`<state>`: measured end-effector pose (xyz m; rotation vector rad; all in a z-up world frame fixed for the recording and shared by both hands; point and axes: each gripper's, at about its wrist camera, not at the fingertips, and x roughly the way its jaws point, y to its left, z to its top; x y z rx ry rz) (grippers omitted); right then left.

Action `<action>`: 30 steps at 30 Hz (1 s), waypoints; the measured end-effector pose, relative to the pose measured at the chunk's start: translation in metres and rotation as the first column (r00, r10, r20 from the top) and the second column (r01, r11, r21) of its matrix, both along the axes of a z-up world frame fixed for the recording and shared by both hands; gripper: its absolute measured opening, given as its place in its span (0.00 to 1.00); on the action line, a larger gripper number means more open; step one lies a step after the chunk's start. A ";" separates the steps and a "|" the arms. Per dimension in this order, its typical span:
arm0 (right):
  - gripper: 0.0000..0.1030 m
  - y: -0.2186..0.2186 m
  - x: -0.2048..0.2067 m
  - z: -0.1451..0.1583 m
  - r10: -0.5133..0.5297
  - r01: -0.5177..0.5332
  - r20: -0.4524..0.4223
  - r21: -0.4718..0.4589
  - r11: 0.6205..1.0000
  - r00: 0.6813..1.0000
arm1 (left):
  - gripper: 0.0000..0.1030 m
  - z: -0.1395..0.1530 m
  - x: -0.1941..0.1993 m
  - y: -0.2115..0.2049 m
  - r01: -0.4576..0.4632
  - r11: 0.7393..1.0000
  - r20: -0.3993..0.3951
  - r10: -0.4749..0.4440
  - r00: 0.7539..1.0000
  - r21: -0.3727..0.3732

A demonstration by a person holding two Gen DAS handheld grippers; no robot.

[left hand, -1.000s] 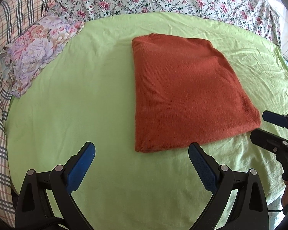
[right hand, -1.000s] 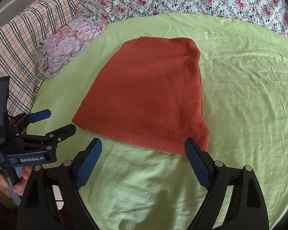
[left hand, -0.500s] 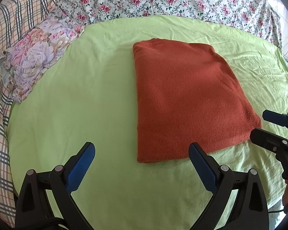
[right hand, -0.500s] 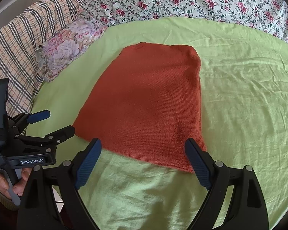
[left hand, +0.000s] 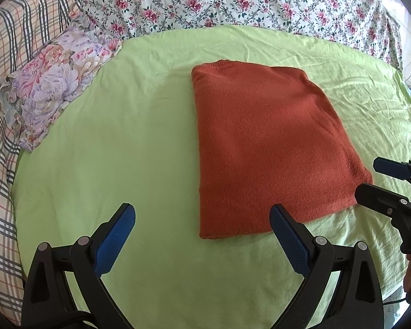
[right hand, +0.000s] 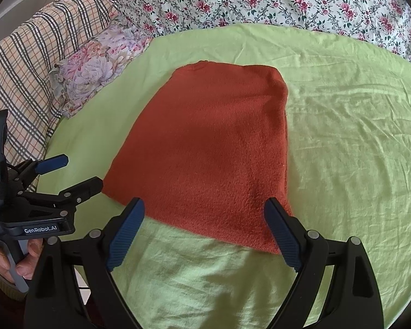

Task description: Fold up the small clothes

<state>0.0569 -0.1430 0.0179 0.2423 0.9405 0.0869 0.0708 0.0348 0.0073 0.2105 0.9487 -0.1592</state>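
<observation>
Fingers of both grippers, left (left hand: 198, 235) and right (right hand: 204, 229), are hanging spread and empty at the near edge of the sweater (left hand: 265, 148), which is lying folded flat on the green sheet (left hand: 123, 142). I am keeping them wide, probably to take the two near corners for another fold.

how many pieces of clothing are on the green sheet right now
1. The folded rust-orange sweater lies flat mid-sheet, just ahead of both open grippers, left gripper and right gripper. Nothing else shows; layers inside can't be ruled out.
</observation>
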 end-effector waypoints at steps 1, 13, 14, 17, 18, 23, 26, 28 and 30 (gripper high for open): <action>0.87 0.000 0.001 0.001 0.001 -0.001 0.001 0.000 1.000 1.000 | 0.96 0.001 0.001 0.000 0.000 1.000 0.000 0.000 1.000 -0.002; 0.87 -0.003 0.004 0.008 0.005 -0.005 0.012 -0.003 1.000 1.000 | 0.96 0.004 0.002 -0.001 -0.005 1.000 0.007 0.005 1.000 -0.014; 0.87 -0.004 0.004 0.008 0.007 -0.006 0.011 -0.004 1.000 1.000 | 0.96 0.005 0.002 -0.002 -0.005 1.000 0.010 0.005 1.000 -0.011; 0.87 -0.005 0.005 0.009 0.007 -0.007 0.013 -0.007 1.000 1.000 | 0.96 0.005 0.002 -0.003 -0.004 1.000 0.011 0.004 1.000 -0.010; 0.87 -0.005 0.005 0.009 0.007 -0.007 0.013 -0.006 1.000 1.000 | 0.96 0.005 0.002 -0.003 -0.004 1.000 0.011 0.004 1.000 -0.011; 0.87 -0.007 0.007 0.009 0.014 -0.014 0.010 -0.007 1.000 1.000 | 0.96 0.006 0.002 -0.004 0.000 1.000 0.017 0.000 1.000 -0.009; 0.87 -0.009 0.009 0.009 0.014 -0.014 0.009 -0.008 1.000 1.000 | 0.96 0.006 0.003 -0.004 -0.001 1.000 0.018 0.001 1.000 -0.008; 0.87 -0.010 0.009 0.009 0.010 -0.010 0.010 -0.006 1.000 1.000 | 0.96 0.006 0.003 -0.004 0.000 1.000 0.018 0.000 1.000 -0.008; 0.87 -0.011 0.010 0.009 0.010 -0.010 0.012 -0.006 1.000 1.000 | 0.96 0.006 0.004 -0.004 -0.001 1.000 0.020 0.001 1.000 -0.007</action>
